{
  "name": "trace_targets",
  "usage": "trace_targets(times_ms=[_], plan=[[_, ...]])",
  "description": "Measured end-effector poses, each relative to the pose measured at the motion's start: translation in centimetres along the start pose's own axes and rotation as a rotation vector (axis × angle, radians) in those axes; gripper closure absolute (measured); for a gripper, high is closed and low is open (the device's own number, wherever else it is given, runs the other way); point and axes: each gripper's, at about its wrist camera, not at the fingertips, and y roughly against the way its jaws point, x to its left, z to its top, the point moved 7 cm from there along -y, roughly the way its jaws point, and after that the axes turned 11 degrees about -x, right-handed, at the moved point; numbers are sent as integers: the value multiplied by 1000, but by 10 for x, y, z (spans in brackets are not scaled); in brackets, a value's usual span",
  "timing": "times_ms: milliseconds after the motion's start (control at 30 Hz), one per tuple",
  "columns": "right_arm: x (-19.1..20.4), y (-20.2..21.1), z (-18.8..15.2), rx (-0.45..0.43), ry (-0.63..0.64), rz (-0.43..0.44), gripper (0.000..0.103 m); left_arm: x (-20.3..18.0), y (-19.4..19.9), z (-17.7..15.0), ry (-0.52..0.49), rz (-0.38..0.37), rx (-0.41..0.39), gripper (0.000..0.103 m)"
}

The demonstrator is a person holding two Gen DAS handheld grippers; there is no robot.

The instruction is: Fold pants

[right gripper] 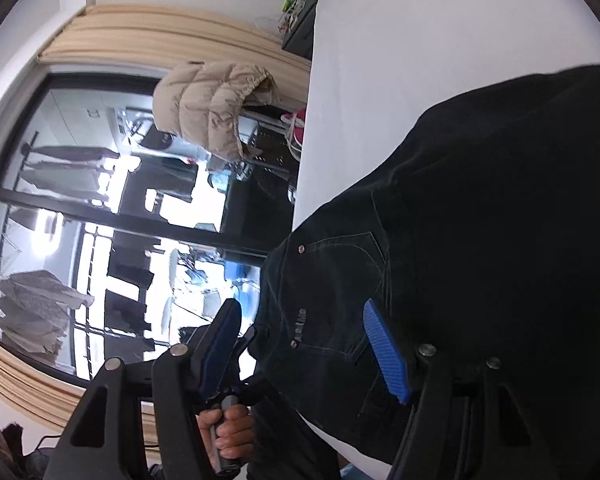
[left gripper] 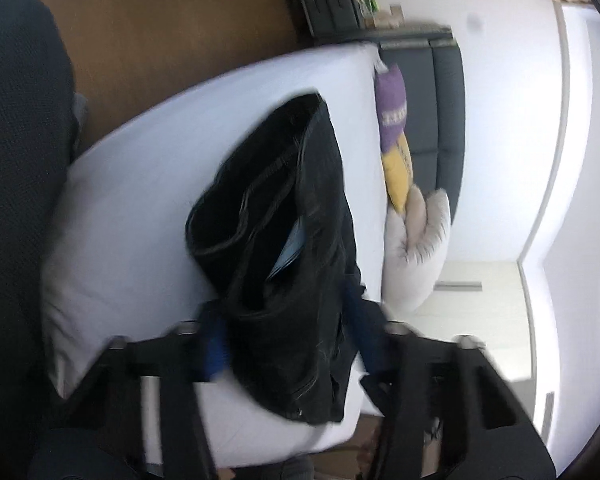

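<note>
Now our left gripper [left gripper: 288,344] and right gripper [right gripper: 308,344], both spread wide around black pants [left gripper: 284,216], bunched at the bed's [left gripper: 140,200] near edge.

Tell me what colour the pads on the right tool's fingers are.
Blue, with a ribbed texture. The pads show best in the right wrist view, straddling the black pants.

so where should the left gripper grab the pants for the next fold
Judging by the pose, take the pants at the open cuff end, the far end from the left gripper. They lie lengthwise on the bed; that end is flat and free. Come from above, over the fabric.
</note>
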Motion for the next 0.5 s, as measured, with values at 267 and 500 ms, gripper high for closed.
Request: trace_targets(times_ms=[267, 500], plan=[[-27, -40, 0, 142, 40, -197, 50, -44, 2, -4, -177, -31, -7, 87], [-82, -38, -1, 129, -65, -267, 103, -91, 4, -20, -367, -17, -9, 89]])
